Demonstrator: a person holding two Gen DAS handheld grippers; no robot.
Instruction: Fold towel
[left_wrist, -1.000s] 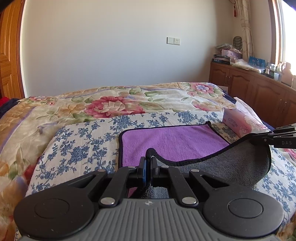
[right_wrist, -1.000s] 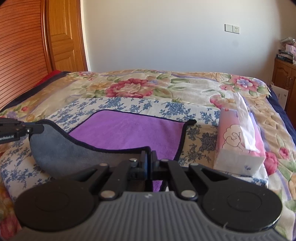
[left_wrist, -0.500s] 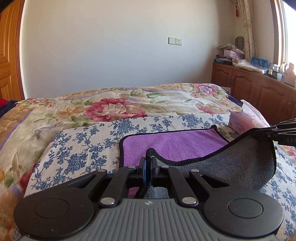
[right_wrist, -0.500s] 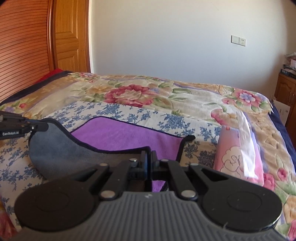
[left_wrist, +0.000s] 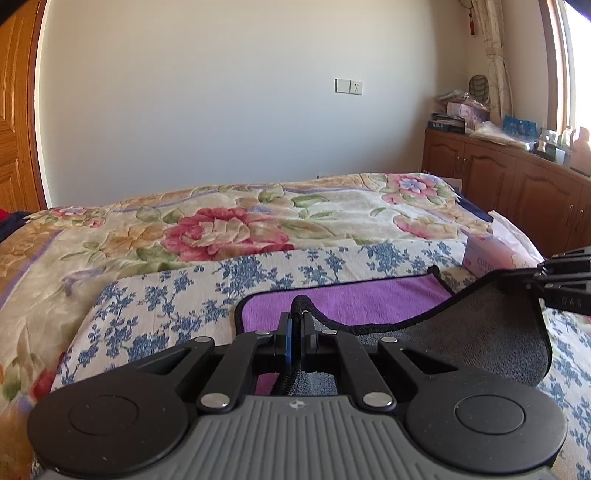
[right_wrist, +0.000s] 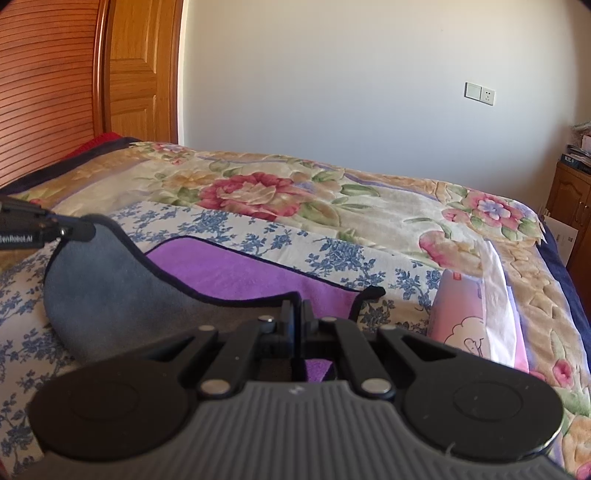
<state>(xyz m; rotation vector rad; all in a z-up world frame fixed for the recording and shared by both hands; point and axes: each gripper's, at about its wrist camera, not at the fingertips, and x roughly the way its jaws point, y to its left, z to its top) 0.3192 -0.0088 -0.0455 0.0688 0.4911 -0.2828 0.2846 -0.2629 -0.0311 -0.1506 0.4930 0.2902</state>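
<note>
The towel is purple on top (left_wrist: 354, 299) and grey underneath, with a dark hem. It lies on a blue-flowered cloth on the bed. My left gripper (left_wrist: 295, 325) is shut on the towel's near left corner. My right gripper (right_wrist: 297, 314) is shut on the near right corner. Both hold the near edge lifted, so the grey underside (right_wrist: 107, 284) hangs in a curve between them and faces me. The far half of the towel (right_wrist: 236, 269) lies flat. Each gripper shows at the edge of the other's view.
A pink tissue box (right_wrist: 469, 317) with a white sheet sticking out stands right of the towel, also in the left wrist view (left_wrist: 491, 254). The floral bedspread (left_wrist: 229, 229) stretches beyond. Wooden cabinets (left_wrist: 517, 192) stand at right, a wooden door (right_wrist: 136, 70) at left.
Both grippers have carried the towel's near edge higher and forward toward the far edge. Less purple surface shows now and the grey underside covers more of it.
</note>
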